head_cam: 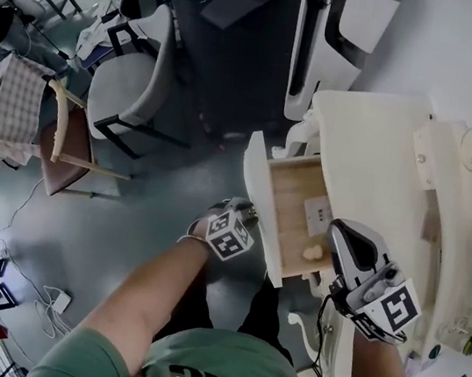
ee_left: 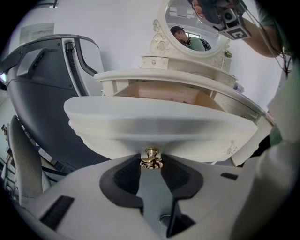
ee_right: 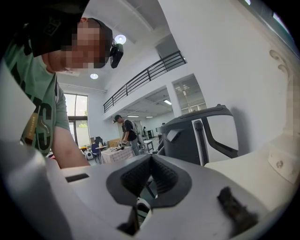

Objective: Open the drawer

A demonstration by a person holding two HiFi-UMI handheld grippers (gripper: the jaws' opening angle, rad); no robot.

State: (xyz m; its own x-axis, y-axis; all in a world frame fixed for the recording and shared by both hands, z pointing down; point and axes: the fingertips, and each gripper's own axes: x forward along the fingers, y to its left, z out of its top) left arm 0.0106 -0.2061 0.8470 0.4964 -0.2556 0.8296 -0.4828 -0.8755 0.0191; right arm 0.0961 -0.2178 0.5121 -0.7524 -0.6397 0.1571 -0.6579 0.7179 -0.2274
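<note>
Head view: drawer point(head_cam: 293, 192) stands pulled well out of the cream bench point(head_cam: 378, 135), bare wood inside on show.
Drawer front: cream, curved, w/ a small brass knob point(ee_left: 151, 158) at its centre.
Left claw point(ee_left: 151, 163): clamped on the knob, one dark pad each side, both touching it; points down at the drawer front.
Left claw's cube: sits just outside the drawer front, on the floor side.
Right claw point(ee_right: 151, 158): pads together at the tips, nothing btwn them; roughly level, looking out across the room.
Right claw, position: just beside the drawer's end nearest the person, over the bench's front edge, not touching the drawer as far as I can see.
In drawer: white card point(head_cam: 317, 212) flat on the bottom approx mid-way; small cream lump point(head_cam: 313, 253) at the end near the right claw, can't tell what it is.
Mirror point(ee_left: 193, 29): oval, ornate cream frame, upright at the back of the bench.
Beside bench: big dark-grey & white machine point(head_cam: 245, 16), close to the bench's far end.
Further off: grey chair point(head_cam: 123, 90) and wooden chair point(head_cam: 65, 147) on the grey floor, well apart from the drawer.
</note>
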